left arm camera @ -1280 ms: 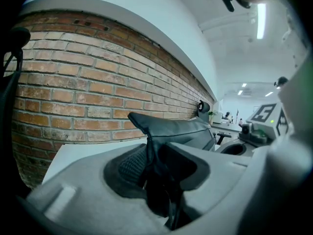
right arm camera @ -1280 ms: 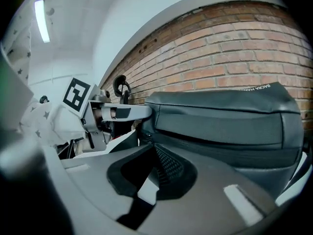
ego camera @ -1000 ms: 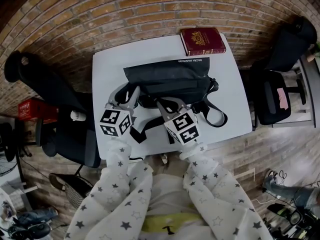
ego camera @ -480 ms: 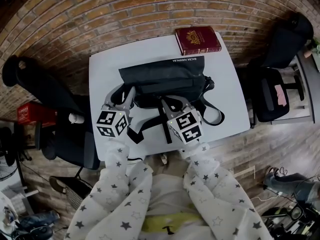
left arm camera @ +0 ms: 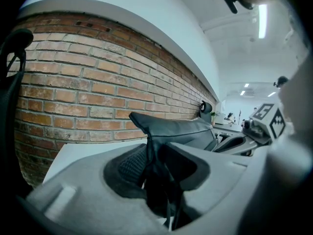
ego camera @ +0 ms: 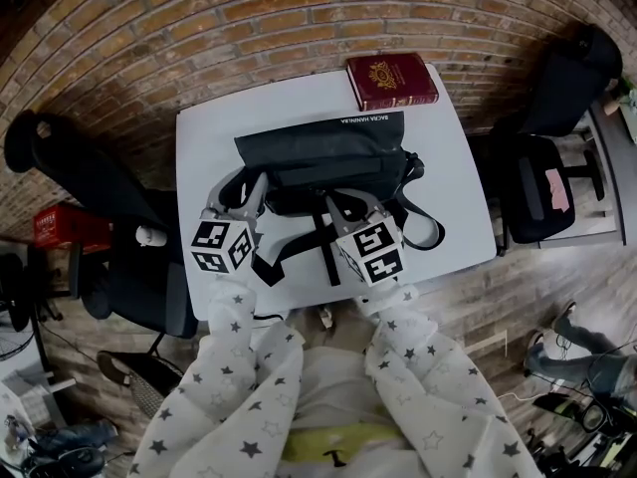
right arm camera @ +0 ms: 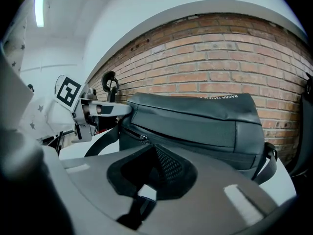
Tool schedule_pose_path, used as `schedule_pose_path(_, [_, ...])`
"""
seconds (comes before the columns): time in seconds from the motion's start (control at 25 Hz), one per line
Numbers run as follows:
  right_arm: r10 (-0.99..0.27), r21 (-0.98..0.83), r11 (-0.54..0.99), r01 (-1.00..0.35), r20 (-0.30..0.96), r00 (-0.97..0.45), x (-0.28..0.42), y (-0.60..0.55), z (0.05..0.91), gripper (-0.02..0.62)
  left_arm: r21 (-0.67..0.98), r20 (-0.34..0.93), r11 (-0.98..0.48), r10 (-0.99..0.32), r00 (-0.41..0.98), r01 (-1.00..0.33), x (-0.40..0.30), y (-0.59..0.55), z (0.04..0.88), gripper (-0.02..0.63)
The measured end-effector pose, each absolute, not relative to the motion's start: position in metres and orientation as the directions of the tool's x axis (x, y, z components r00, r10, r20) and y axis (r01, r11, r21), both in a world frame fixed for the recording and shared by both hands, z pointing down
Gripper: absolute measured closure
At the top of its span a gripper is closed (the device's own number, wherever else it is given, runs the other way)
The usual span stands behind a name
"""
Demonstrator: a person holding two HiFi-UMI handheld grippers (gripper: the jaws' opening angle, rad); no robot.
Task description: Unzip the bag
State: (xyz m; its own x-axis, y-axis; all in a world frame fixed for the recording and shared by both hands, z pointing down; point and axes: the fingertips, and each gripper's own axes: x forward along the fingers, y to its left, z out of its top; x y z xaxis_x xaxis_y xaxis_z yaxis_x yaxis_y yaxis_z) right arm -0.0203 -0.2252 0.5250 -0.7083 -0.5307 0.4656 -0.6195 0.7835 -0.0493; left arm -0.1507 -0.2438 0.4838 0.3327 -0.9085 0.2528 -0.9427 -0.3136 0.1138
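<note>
A black bag [ego camera: 323,147] lies across the middle of the white table [ego camera: 204,147], its zipper side towards me. My left gripper [ego camera: 242,192] is shut on the bag's left end, and in the left gripper view a fold of black fabric [left arm camera: 152,146] is pinched between the pads. My right gripper [ego camera: 350,202] is shut at the front of the bag. In the right gripper view its tips [right arm camera: 151,153] meet right at the zipper slider [right arm camera: 143,139] near the zipper's left end, and the pull runs in between them. The zipper line to the right of the slider looks closed.
A dark red book [ego camera: 391,80] lies at the table's far right corner. The bag's strap [ego camera: 423,222] loops over the table at the front right. Black office chairs stand on the left [ego camera: 90,177] and on the right [ego camera: 542,182]. A brick wall runs behind the table.
My right gripper has shifted a little to the right along the bag's front. The left gripper has kept its hold on the bag's end.
</note>
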Motion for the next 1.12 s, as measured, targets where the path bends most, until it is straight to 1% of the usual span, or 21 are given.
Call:
schedule_pose_path(0.68, [-0.531, -0.004, 0.796, -0.606, 0.476, -0.701, -0.018, -0.226, 0.524, 0.581, 0.115, 0.249, -0.301, -0.914, 0.321, -0.947, -0.151, -0.244, 0.484, 0.486])
schedule_pose_path(0.92, [-0.567, 0.009, 0.765, -0.644, 0.484, -0.667, 0.0, -0.234, 0.523, 0.581, 0.116, 0.247, -0.295, -0.916, 0.315, -0.949, -0.151, -0.245, 0.484, 0.486])
schedule_pose_path(1.12, [-0.573, 0.03, 0.766, -0.642, 0.484, -0.661, 0.003, -0.233, 0.52, 0.581, 0.116, 0.245, -0.288, -0.919, 0.308, -0.951, -0.152, -0.245, 0.484, 0.486])
